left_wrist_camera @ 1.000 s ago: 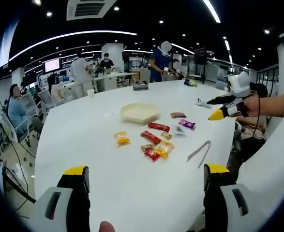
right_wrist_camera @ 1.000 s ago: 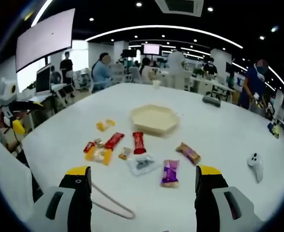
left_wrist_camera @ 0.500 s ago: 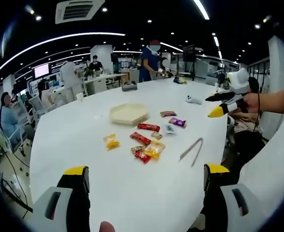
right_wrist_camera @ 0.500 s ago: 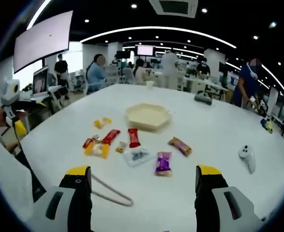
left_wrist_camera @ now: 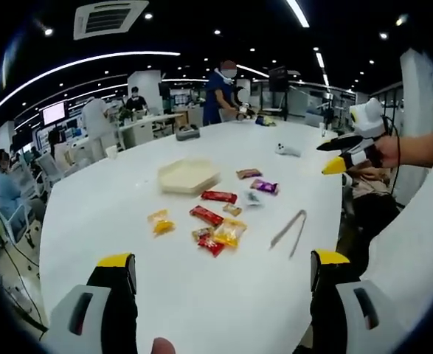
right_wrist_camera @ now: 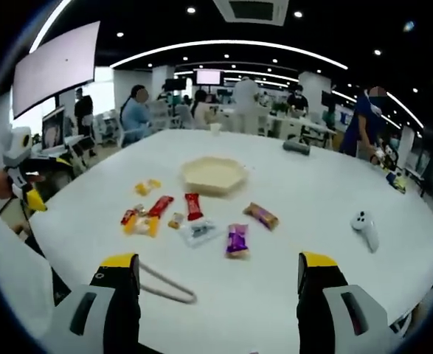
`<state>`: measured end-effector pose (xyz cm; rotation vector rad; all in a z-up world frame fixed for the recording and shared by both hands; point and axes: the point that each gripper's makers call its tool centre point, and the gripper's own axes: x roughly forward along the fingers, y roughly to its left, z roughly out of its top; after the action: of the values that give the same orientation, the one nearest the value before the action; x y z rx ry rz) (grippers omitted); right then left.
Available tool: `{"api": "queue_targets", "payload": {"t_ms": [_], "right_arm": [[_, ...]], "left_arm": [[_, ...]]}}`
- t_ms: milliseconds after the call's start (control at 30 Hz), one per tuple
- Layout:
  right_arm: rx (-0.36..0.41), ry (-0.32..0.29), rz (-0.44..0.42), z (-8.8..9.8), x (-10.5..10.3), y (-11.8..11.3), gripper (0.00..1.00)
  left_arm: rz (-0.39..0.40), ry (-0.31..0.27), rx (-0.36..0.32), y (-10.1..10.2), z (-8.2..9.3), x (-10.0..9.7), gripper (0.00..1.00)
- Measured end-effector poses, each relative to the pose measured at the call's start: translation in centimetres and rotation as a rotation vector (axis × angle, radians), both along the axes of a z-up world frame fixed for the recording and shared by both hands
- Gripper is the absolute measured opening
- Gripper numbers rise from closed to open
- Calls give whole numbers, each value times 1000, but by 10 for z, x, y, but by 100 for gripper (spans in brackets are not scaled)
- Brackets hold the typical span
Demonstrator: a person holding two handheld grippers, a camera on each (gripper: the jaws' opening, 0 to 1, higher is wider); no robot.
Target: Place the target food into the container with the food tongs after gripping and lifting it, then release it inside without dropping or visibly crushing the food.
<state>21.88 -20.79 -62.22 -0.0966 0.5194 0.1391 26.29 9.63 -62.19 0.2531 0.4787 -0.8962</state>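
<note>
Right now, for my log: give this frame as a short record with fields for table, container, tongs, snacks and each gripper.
table: white, large
container: beige tray, empty, beyond the snacks
tongs: flat on table, untouched; loop end near right gripper's left jaw
snacks: wrapped packets scattered before the tray, including purple packet, yellow packet
left gripper: open, holding nothing
right gripper: open, holding nothing
</note>
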Motion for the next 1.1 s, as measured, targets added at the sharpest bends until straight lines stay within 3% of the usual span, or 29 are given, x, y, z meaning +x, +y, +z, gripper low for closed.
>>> {"api": "queue_targets", "payload": {"t_ms": [233,400,500,800,967,1033,1100], "right_arm": [[18,-6,-18,-2,-2,-6,89],[18,-5,-26,-2,-6,-9,89],[26,-2,-29,-3,-7,-8,89],[23,1,-21,-2,-5,-3,89],[16,3,-22,-4,-8,-1,89],[18,7,-13,-6,-8,1,89],[23,27,-16,-7,-8,1,89]], "left_arm": [[-17,0,-2,-15,-3,4,99],[-70,6,11,-26,-2,-4,99],[-70,-1,31,-25,-3,-3,99],[-50,-3,2,-20,2,-1,99],[-73,-6,50,-15,-7,-6,99],[-60,-16,31,-14,-5,-3,99],[-35,12,29,-11,-5,0,99]]}}
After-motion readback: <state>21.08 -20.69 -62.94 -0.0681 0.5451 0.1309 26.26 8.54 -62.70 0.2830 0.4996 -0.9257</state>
